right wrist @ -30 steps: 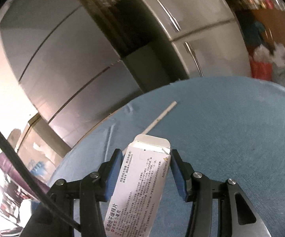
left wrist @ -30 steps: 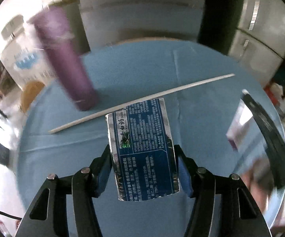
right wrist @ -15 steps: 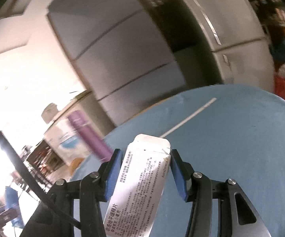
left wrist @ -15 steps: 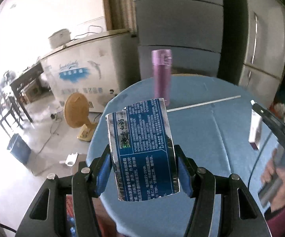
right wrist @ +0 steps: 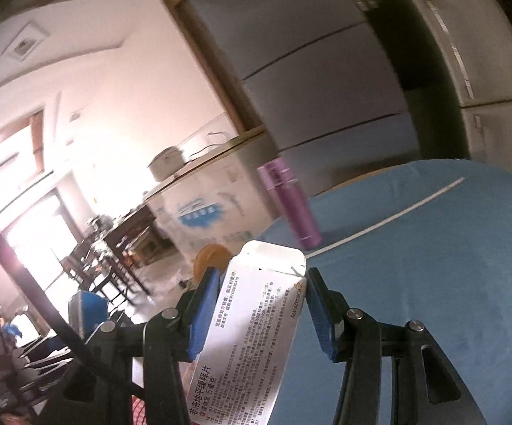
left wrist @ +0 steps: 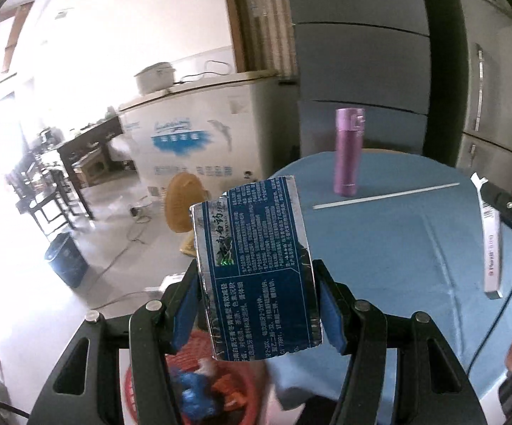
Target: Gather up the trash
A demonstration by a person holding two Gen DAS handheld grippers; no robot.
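My left gripper (left wrist: 257,304) is shut on a flattened blue and silver carton (left wrist: 256,269) and holds it past the table's left edge, above a red basket (left wrist: 199,386) with trash in it. My right gripper (right wrist: 259,315) is shut on a white medicine box (right wrist: 252,336), held over the blue table (right wrist: 415,283) near its left edge. The right gripper with its box (left wrist: 491,248) also shows at the right of the left wrist view.
A purple flask (left wrist: 348,152) stands upright at the table's far side, with a long white stick (left wrist: 387,196) lying just in front of it. Grey fridges (left wrist: 362,71) stand behind the table. A white freezer (left wrist: 199,141), a fan and a blue bin (left wrist: 66,258) are on the floor to the left.
Both grippers have swung left and pulled back from the table's middle, each with its load. The left one now hangs over the red basket beside the table.
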